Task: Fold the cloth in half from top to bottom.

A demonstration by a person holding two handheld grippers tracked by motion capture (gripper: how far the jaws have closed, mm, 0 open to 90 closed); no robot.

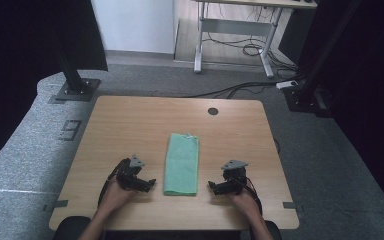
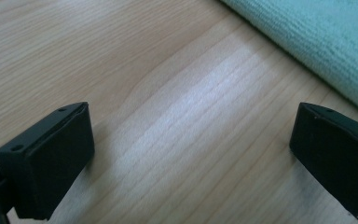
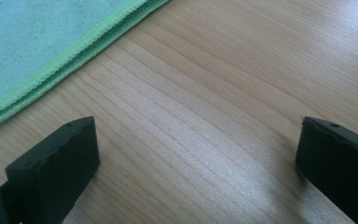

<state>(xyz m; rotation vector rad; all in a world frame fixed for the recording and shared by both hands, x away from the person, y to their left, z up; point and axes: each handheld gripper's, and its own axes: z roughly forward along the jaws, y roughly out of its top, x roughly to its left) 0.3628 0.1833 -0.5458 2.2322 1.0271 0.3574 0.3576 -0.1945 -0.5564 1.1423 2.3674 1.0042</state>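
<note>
A green folded towel (image 1: 182, 164) lies as a long strip in the middle of the wooden table (image 1: 125, 125), its near end toward the front edge. My left gripper (image 1: 147, 183) rests low on the table just left of the towel's near end, open with nothing between its jaws. In the left gripper view the towel's (image 2: 317, 42) edge runs across the upper right. My right gripper (image 1: 216, 187) sits just right of the towel's near end, also open and empty. The right gripper view has the towel's (image 3: 37, 42) stitched edge at its upper left, apart from the jaws.
A round cable hole (image 1: 213, 111) sits near the table's far edge. Black frame posts on base plates (image 1: 75, 90) stand beyond the far corners. A desk with cables (image 1: 240, 35) stands on the floor farther back. Bare wood lies on both sides of the towel.
</note>
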